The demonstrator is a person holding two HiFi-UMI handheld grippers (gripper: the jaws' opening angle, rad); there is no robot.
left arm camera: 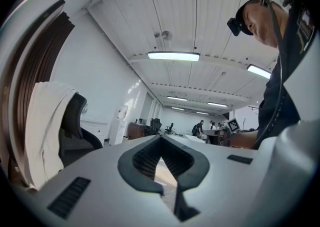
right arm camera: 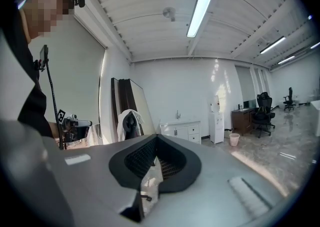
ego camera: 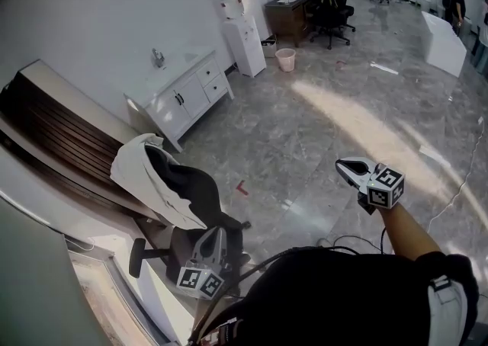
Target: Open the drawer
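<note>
A white cabinet (ego camera: pixel 187 93) with doors and drawers (ego camera: pixel 213 81) stands against the wall, far ahead on the left; the right gripper view shows the cabinet (right arm camera: pixel 182 131) small and distant. My left gripper (ego camera: pixel 216 239) is low by a chair, its jaws together and empty, as the left gripper (left arm camera: pixel 161 138) shows in its own view. Out over the marble floor at the right, my right gripper (ego camera: pixel 349 166) also has its tips closed, with nothing held. In its own view the right gripper (right arm camera: pixel 157 137) points toward the cabinet.
An office chair draped with a white garment (ego camera: pixel 164 181) stands just by my left gripper. A dark slatted panel (ego camera: pixel 61 131) leans at the left wall. Beyond the cabinet are a water dispenser (ego camera: pixel 245 43), a pink bin (ego camera: pixel 286 59) and a desk (ego camera: pixel 290 13).
</note>
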